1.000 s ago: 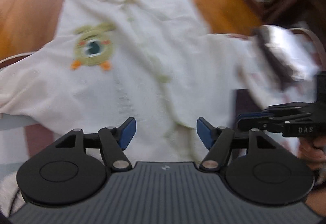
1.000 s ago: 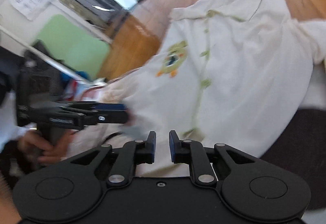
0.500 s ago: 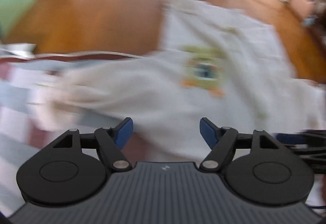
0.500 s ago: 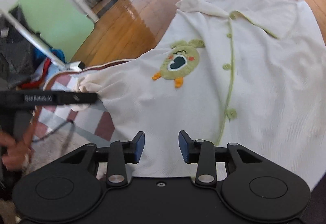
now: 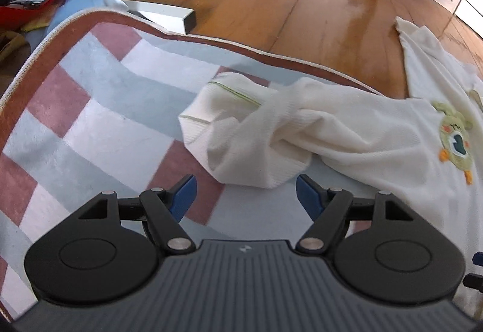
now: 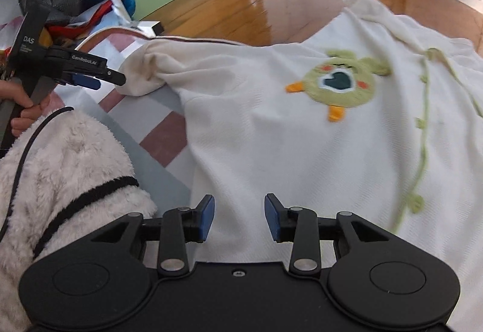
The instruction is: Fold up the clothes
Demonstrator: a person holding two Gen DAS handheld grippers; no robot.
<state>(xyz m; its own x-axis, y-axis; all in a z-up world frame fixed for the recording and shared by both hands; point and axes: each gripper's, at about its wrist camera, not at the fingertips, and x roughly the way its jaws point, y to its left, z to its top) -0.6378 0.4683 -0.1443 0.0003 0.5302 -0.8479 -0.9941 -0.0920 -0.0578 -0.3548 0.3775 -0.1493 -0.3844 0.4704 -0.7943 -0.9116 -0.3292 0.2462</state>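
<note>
Shirt: a cream shirt [image 6: 302,151] with a green monster patch [image 6: 341,84] lies flat, front up, partly on the checked rug [image 5: 99,126] and partly on the wooden floor [image 5: 286,0]; its collar end reaches past the rug's far edge.
Sleeve: the sleeve [image 5: 250,132] lies bunched on the rug near its far edge, cuff crumpled toward the left tongs.
Left gripper: the left gripper [image 5: 246,196] has swung away from the shirt's front, which filled its view a second ago, to the sleeve end; its jaws have just been opening further and stand wide, nothing between them, hovering just short of the cuff.
Right gripper: the right gripper [image 6: 239,218] was almost closed a second ago; its jaws have just been opening and stand apart over the shirt's lower body, not pinching cloth.
Person: a hand [image 6: 18,108] in a fluffy white sleeve [image 6: 60,175] holds the left tool's handle.
</note>
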